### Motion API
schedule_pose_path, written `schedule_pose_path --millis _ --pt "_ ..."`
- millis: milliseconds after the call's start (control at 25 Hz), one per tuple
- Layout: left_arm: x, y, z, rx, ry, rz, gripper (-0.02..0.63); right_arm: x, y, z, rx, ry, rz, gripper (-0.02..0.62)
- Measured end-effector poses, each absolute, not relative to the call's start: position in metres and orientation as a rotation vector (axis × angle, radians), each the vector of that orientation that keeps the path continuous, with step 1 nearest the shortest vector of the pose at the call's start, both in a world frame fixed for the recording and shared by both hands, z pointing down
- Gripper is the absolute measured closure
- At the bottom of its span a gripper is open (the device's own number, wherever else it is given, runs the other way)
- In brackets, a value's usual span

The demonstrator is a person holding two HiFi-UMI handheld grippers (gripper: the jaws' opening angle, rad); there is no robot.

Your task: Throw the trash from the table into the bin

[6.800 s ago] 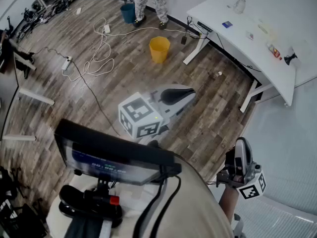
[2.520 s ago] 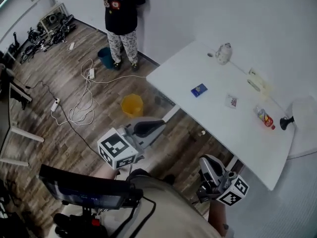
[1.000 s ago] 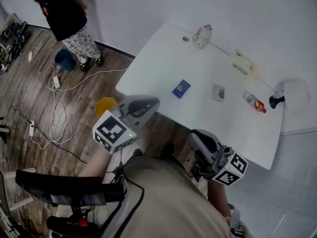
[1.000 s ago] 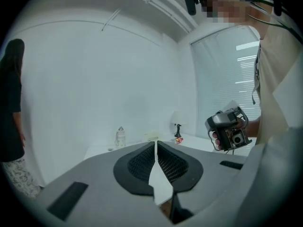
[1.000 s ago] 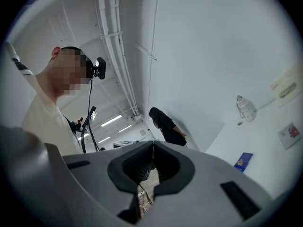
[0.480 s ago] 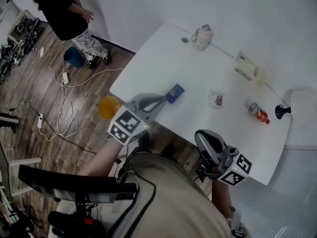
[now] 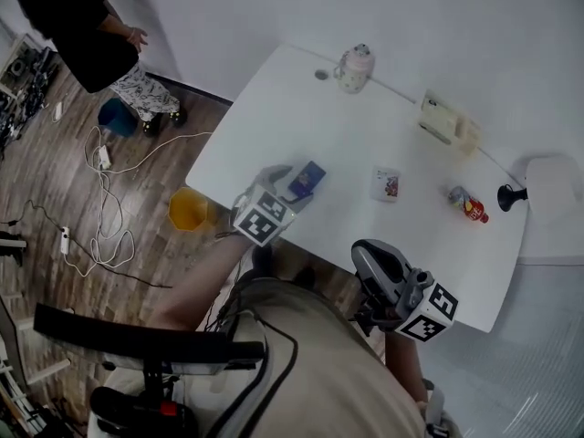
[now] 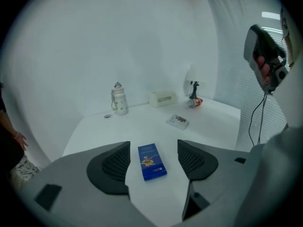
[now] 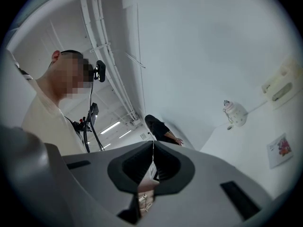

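A blue packet [image 7: 307,177] lies flat near the front left edge of the white table [image 7: 301,117]. My left gripper [image 7: 290,186] sits low over that edge. Its jaws have just been opening and stand open on either side of the blue packet [image 8: 152,161], and the pads do not touch it. Farther along the table lie a white and red packet [image 7: 386,184] and a red bottle [image 7: 466,207]. The yellow bin [image 7: 188,210] stands on the floor left of the table. My right gripper [image 7: 368,252] is shut and empty, held off the table's near side and pointing slightly upward.
A white jug [image 7: 354,67], a cream box [image 7: 444,121] and a black stand [image 7: 506,192] line the table's far side. A person [image 7: 82,26] stands at the far left by a blue bucket [image 7: 117,117]. Cables [image 7: 109,235] trail over the wooden floor.
My left gripper has moved forward and down onto the table's edge, up to the blue packet, and its jaws have opened. The right gripper has barely shifted.
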State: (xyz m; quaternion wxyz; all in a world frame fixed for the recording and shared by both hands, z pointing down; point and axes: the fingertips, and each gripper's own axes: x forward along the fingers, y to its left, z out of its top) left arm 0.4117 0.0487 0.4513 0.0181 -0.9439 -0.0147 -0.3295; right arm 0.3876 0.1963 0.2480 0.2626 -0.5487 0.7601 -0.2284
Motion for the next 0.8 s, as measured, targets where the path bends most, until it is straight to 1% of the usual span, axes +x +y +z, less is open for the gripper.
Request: schedule_pose_path --millis 40,120,240,480,800 --pt "0.416 0.045 0.460 -2.906 -0.041 -1.051 0.305 0.388 0.194 0.249 -1.492 2.049 -0.623 0.578" --pt "0.423 0.041 0.476 -2.850 -0.045 -1.102 0.273 0.388 0.190 0.250 -1.508 2.040 -0.635 0.578" --pt "0.432 0.038 0.503 -2.801 -0.067 -1.190 0.249 0.391 0.184 0.254 -1.533 2.024 -0.647 0.578" --pt "0.448 0.029 0.547 -2.718 -0.099 -1.310 0.244 0.401 0.176 0.259 -1.626 1.986 -0.655 0.578" --pt "0.448 0.032 0.558 -2.719 -0.131 -1.334 0.245 0.408 0.192 0.257 -1.694 1.893 -0.638 0.578"
